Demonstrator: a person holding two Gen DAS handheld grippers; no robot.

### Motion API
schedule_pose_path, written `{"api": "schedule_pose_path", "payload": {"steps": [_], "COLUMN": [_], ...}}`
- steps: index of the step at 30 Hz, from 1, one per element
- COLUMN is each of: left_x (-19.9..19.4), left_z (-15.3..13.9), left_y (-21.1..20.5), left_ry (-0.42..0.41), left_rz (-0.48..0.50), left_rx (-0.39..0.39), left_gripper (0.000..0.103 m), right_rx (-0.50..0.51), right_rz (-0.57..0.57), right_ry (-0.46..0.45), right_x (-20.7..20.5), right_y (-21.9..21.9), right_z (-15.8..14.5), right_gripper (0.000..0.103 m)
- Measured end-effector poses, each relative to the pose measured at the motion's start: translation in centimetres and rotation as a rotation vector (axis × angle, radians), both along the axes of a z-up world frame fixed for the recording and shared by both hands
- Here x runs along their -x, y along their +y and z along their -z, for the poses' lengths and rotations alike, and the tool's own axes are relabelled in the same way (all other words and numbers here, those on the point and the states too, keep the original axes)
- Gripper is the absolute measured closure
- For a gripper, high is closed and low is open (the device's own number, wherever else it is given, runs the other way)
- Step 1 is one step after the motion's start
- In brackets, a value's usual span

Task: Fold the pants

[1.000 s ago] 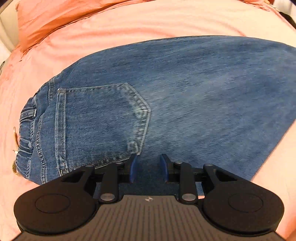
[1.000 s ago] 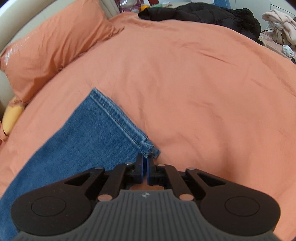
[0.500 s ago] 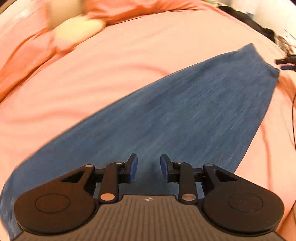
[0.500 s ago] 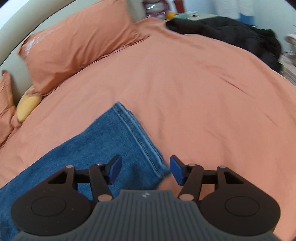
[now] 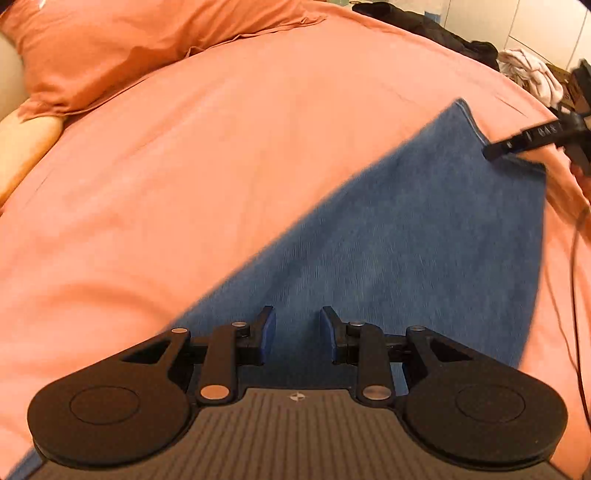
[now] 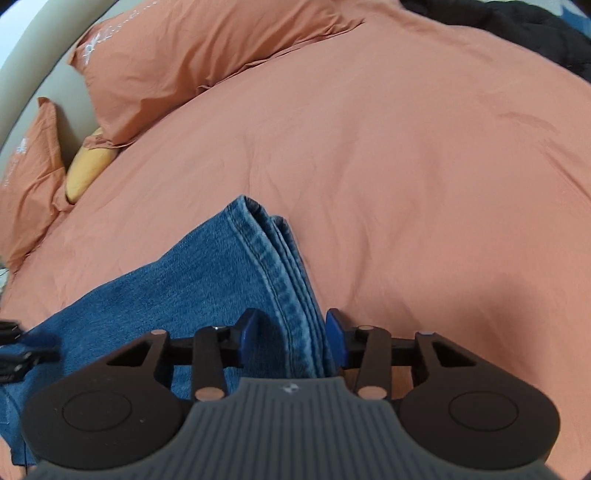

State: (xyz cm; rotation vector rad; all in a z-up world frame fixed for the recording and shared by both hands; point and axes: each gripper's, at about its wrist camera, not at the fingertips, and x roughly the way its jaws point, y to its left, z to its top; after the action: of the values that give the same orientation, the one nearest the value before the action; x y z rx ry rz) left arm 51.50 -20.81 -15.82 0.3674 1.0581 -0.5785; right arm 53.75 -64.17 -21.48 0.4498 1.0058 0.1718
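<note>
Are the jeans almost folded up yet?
Partly. The blue denim jeans already lie flat with both leg hems stacked on the orange bedsheet. Right tool is open around the hems; left tool hovers open. Folding the length over remains.

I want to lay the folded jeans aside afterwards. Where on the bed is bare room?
Bare duvet runs between the jeans hem, the pillows and the dark clothes at the far edge. It is crowded near the pillows, where a yellow cushion sits.
</note>
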Motion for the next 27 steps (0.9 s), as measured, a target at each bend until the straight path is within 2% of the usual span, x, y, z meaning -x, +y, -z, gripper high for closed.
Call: {"api": "schedule_pose_path", "payload": {"steps": [6, 11, 17, 19, 21, 27], "left_x": [-3.8, -3.8, -3.2, -3.0, -2.5, 1.0], "left_z": [2.0, 1.7, 1.5, 1.3, 1.0, 0.1], "left_y": [-2.1, -2.0, -2.0, -2.1, -2.9, -2.6], "left_ry": [0.033, 0.028, -0.001, -0.009, -0.016, 0.039], "left_rz": [-0.037, -0.037, -0.049, -0.05, -0.037, 0.082], "left_rx": [0.027, 0.036, 0.017, 0.009, -0.003, -0.043], "left_gripper": [0.074, 0.074, 0.074, 0.074, 0.074, 0.074], "right_rx": [-0.08, -0.139, -0.15, -0.146, -0.127, 0.015], "right_rz": [-0.055, -0.084, -0.13, -0.124, -0.111, -0.127], "right_ry": [0.004, 0.048, 0.131, 0.146, 0.148, 0.116], "right_x": [-1.1, -1.3, -0.5, 0.1, 0.3, 0.5], "right_y": [-1.2, -2.0, -2.2, -2.1, -1.8, 0.6], "right_z": [1.6, 2.4, 2.6, 2.7, 2.5, 1.0], "right_gripper": [0.064, 0.065, 0.074, 0.081, 0.083, 0.086]}}
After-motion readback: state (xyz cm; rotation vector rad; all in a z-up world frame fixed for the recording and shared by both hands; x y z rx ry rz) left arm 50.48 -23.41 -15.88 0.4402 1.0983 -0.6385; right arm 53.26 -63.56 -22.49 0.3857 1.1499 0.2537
